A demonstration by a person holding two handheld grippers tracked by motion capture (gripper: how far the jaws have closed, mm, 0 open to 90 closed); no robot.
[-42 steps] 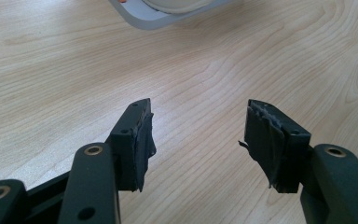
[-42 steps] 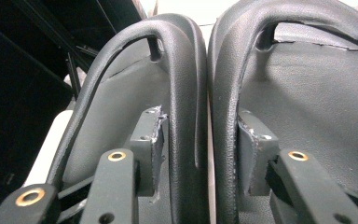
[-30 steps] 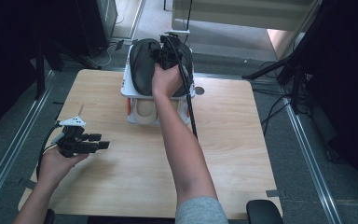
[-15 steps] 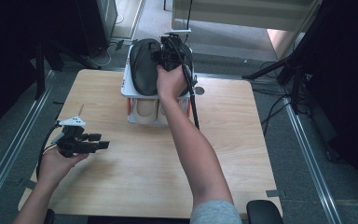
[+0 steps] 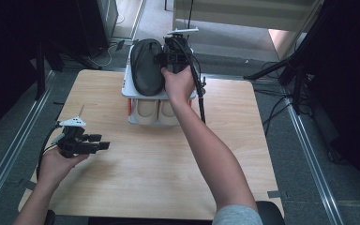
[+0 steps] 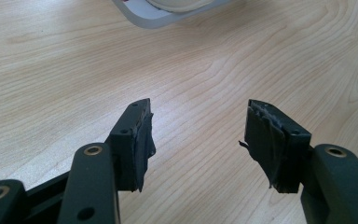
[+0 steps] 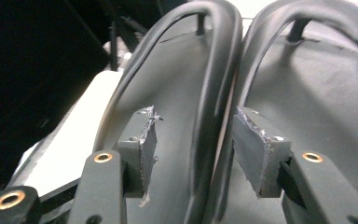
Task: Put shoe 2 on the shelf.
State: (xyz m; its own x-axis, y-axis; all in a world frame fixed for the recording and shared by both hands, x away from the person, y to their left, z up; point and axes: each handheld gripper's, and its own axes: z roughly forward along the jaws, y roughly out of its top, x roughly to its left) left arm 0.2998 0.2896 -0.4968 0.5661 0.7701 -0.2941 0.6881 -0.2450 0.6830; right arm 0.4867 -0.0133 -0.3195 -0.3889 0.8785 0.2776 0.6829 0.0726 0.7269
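Note:
A pair of black flip-flops lies on top of a white two-shelf rack [image 5: 126, 88] at the table's far edge. In the high view the left flip-flop [image 5: 146, 70] is plain, while the other lies under my right gripper [image 5: 172, 49]. In the right gripper view my right gripper [image 7: 193, 116] stands open, and its jaws straddle the left flip-flop's strap [image 7: 214, 107], right where the right flip-flop [image 7: 321, 93] adjoins it. The pads [image 7: 148, 144] do not press on it. My left gripper [image 5: 102, 142] hovers open and empty [image 6: 200, 109] over the table's left side.
Two beige shoes [image 5: 146, 110] sit on the rack's lower shelf, and the rack's corner [image 6: 140, 14] lies ahead of the left gripper. The wooden table [image 5: 168, 164] has bare room in front of the rack. Dark stands and cables surround the table.
My right hand has shifted slightly over the rack's top and its forearm has swung a little to the right. The left hand has stayed put.

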